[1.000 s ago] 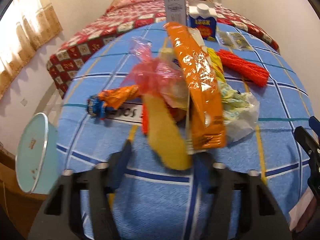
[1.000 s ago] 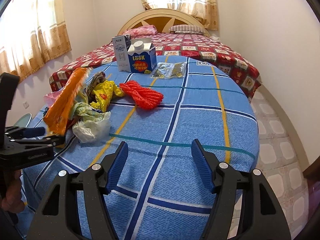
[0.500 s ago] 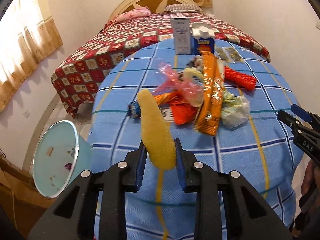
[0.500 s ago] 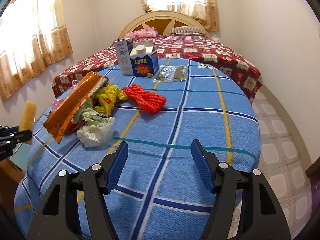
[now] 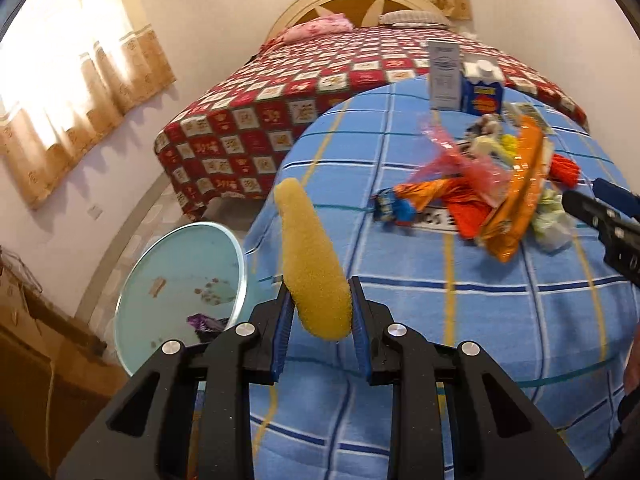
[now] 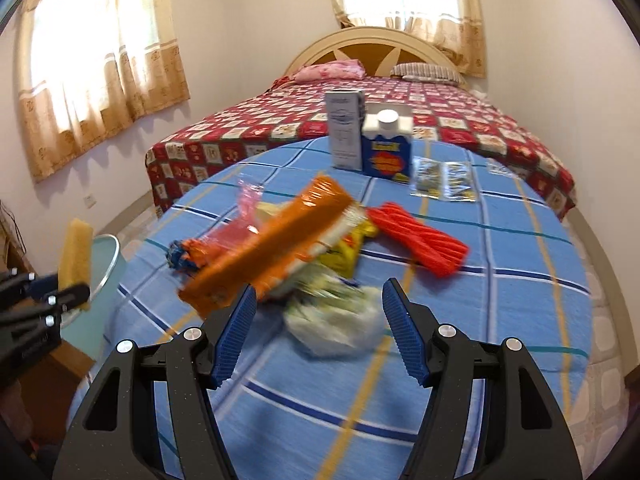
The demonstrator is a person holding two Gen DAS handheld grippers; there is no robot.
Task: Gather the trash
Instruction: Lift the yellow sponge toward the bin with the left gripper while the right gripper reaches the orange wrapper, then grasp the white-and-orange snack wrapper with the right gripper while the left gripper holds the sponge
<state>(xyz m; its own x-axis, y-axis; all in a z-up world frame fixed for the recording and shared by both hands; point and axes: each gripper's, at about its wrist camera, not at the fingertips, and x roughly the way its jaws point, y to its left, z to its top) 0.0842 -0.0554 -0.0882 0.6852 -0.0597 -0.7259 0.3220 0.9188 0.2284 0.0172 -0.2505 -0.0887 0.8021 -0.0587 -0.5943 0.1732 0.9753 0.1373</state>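
Note:
My left gripper (image 5: 320,320) is shut on a yellow sponge (image 5: 312,264), which sticks up between the blue pads above the table's left edge. Just left of it and lower stands a pale blue trash bin (image 5: 180,276) with scraps inside. The right wrist view shows the same sponge (image 6: 76,252) beside the bin (image 6: 110,264). My right gripper (image 6: 320,320) is open and hovers over a white plastic bag (image 6: 340,324) at the near end of a trash pile. The pile holds an orange wrapper (image 6: 272,248), a pink bag (image 5: 460,160) and yellow wrappers (image 6: 344,252).
The round table wears a blue checked cloth (image 6: 500,320). A red ribbed bundle (image 6: 420,240), a blue milk carton (image 6: 386,148), a grey box (image 6: 344,136) and clear packets (image 6: 444,176) lie farther back. Behind the table is a bed with a red quilt (image 6: 260,128).
My left gripper has closed on the yellow sponge and carried it up and left, from the pile to the table edge by the bin. My right gripper has moved left over the pile.

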